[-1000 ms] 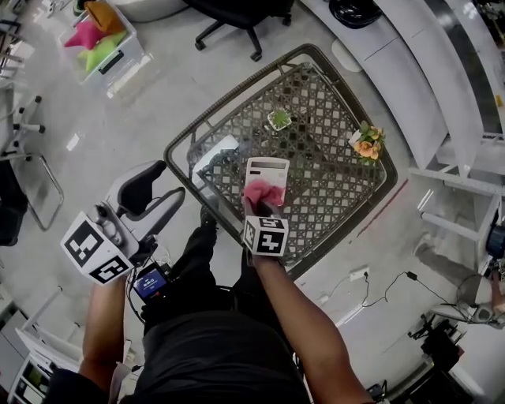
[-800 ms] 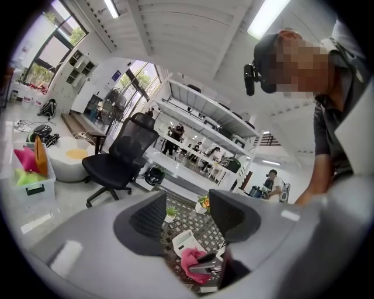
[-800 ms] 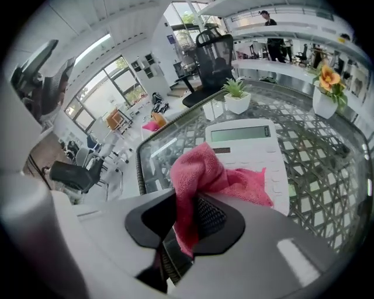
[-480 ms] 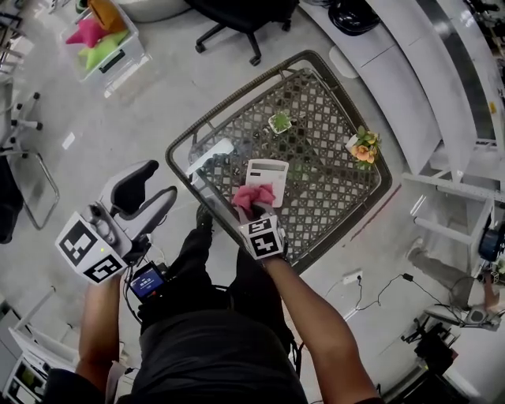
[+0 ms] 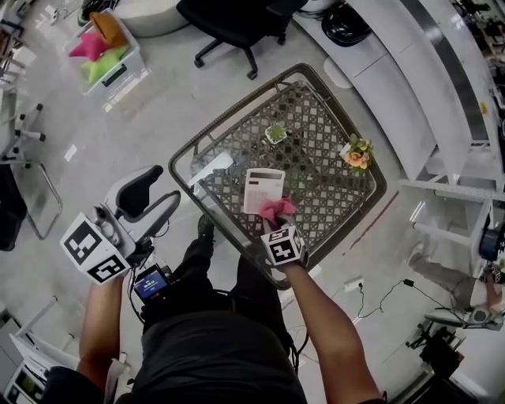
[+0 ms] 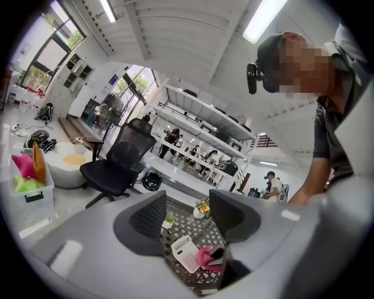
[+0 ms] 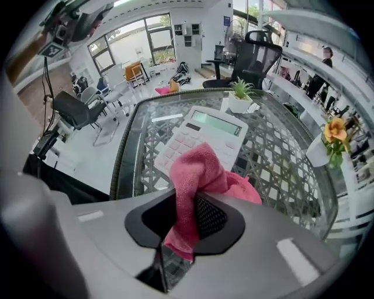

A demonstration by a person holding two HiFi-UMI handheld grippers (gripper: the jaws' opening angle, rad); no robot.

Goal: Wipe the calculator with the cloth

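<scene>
Clamping a pink cloth [image 7: 198, 169] between the closed jaws of your right gripper [image 7: 187, 221], you hold it down on the near right corner of the white calculator [image 7: 205, 135], the gripper pointing steeply downward. The cloth bunches up out of the jaws and spills over the keypad's near edge, and part of it lies on the table beside the calculator. The calculator lies flat on the glass-topped lattice table [image 5: 323, 130], roughly at its middle, display end away from you. Your left gripper [image 5: 162, 188] hangs off the table's left side, over the floor and well apart from the calculator, its jaws spread wide with nothing between them. Beyond the calculator stand a small potted plant [image 5: 276, 132] and, toward the table's right edge, a pot of orange flowers [image 5: 357, 154]. A black office chair [image 5: 237, 20] stands on the floor past the table.
</scene>
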